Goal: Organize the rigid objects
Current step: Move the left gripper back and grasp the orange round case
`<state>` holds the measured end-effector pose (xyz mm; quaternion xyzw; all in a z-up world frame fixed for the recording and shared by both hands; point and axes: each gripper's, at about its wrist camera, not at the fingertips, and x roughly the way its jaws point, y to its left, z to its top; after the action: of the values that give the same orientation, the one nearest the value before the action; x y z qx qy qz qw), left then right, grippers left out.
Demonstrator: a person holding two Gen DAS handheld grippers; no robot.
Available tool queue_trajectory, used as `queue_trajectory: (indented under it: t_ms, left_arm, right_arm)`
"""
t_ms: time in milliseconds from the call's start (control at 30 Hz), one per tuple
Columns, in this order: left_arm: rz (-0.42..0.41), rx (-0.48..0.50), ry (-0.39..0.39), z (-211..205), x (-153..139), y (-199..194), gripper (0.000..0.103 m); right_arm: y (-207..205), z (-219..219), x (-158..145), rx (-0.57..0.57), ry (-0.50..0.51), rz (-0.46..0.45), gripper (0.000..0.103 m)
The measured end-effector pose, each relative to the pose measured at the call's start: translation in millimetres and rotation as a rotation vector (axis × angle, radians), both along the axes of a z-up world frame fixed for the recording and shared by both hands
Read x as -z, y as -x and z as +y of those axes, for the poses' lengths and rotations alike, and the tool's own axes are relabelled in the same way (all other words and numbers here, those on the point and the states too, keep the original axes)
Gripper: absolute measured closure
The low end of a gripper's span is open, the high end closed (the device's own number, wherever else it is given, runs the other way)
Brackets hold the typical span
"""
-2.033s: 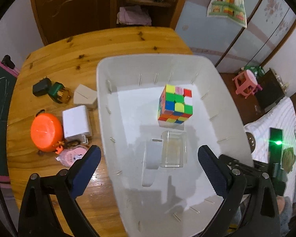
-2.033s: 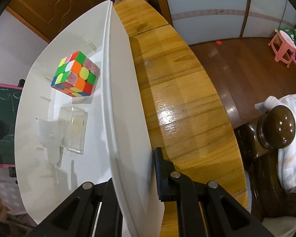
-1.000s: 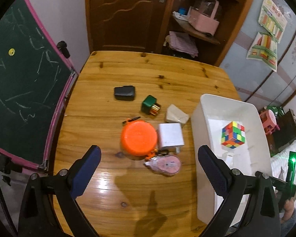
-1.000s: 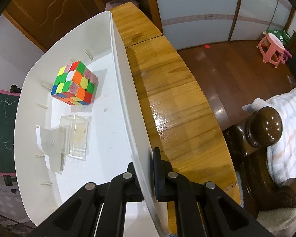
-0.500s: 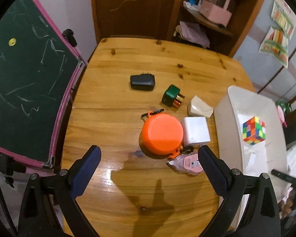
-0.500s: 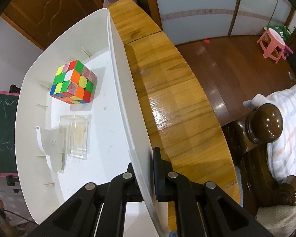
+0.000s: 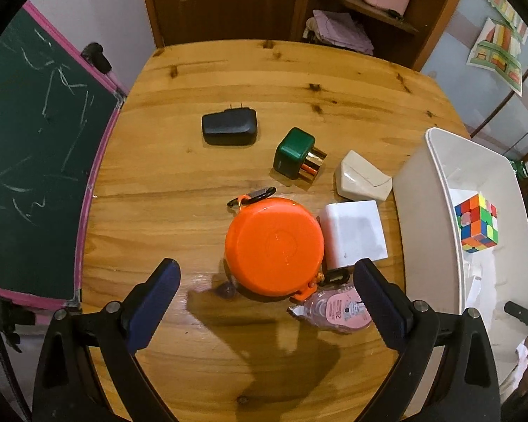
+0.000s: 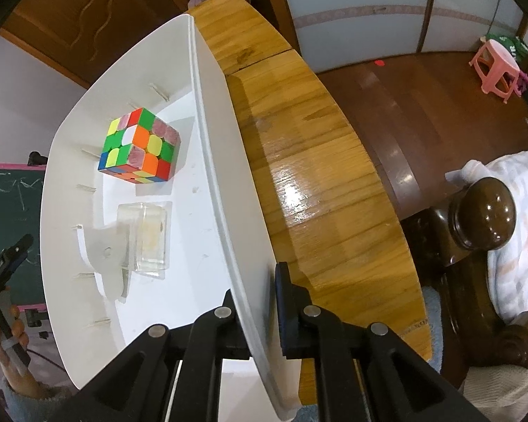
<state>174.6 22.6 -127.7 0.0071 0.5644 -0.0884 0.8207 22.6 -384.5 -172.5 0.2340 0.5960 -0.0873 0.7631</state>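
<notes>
My left gripper (image 7: 264,292) is open and empty, just above the near side of an orange round case (image 7: 274,245) on the wooden table (image 7: 179,190). Beside the case lie a white charger block (image 7: 353,234), a pink tape dispenser (image 7: 338,311), a cream wedge (image 7: 362,177), a green box (image 7: 295,158) and a black adapter (image 7: 229,127). My right gripper (image 8: 257,302) is shut on the near wall of the white bin (image 8: 214,161). The bin holds a colour cube (image 8: 139,149), a clear box (image 8: 148,234) and a white bracket (image 8: 104,256). The bin (image 7: 429,218) with the cube (image 7: 477,223) also shows in the left wrist view.
A green chalkboard (image 7: 35,161) stands along the table's left edge. A wooden door and shelves (image 7: 352,7) are behind the table. A dark wooden bedpost (image 8: 482,211) and a pink stool (image 8: 498,65) are to the right of the table.
My left gripper has swung left from over the bin to the loose objects and come down close to the orange case. My right gripper has closed on the bin wall and holds it.
</notes>
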Motion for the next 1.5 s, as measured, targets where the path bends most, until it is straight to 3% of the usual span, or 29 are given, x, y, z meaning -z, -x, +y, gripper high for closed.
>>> queue_trajectory:
  t_ms: [233,400,600,1200,1500]
  left_arm:
    - [0.038,-0.011,0.012,-3.5,4.6,-6.7,0.004]
    - [0.062,-0.002,0.0,-12.2,12.0,-14.3,0.004]
    - [0.116,-0.024,0.021,-15.8,26.0,-26.0,0.004]
    - [0.211,-0.132,-0.005,-22.1,46.3,-41.1,0.003]
    - [0.187,-0.186,-0.02,-17.9,46.3,-41.9,0.003]
  right_arm:
    - [4.7,-0.3,-14.8,-0.01,0.009,-0.039,0.094]
    - [6.3,6.9,-33.9,-0.043,0.089,-0.092,0.096]
    - [7.7,17.6,-35.4,-0.084,0.182,-0.114,0.098]
    - [10.3,15.7,-35.9,-0.054,0.172,-0.119,0.097]
    - [10.5,15.4,-35.5,-0.061,0.163,-0.125,0.097]
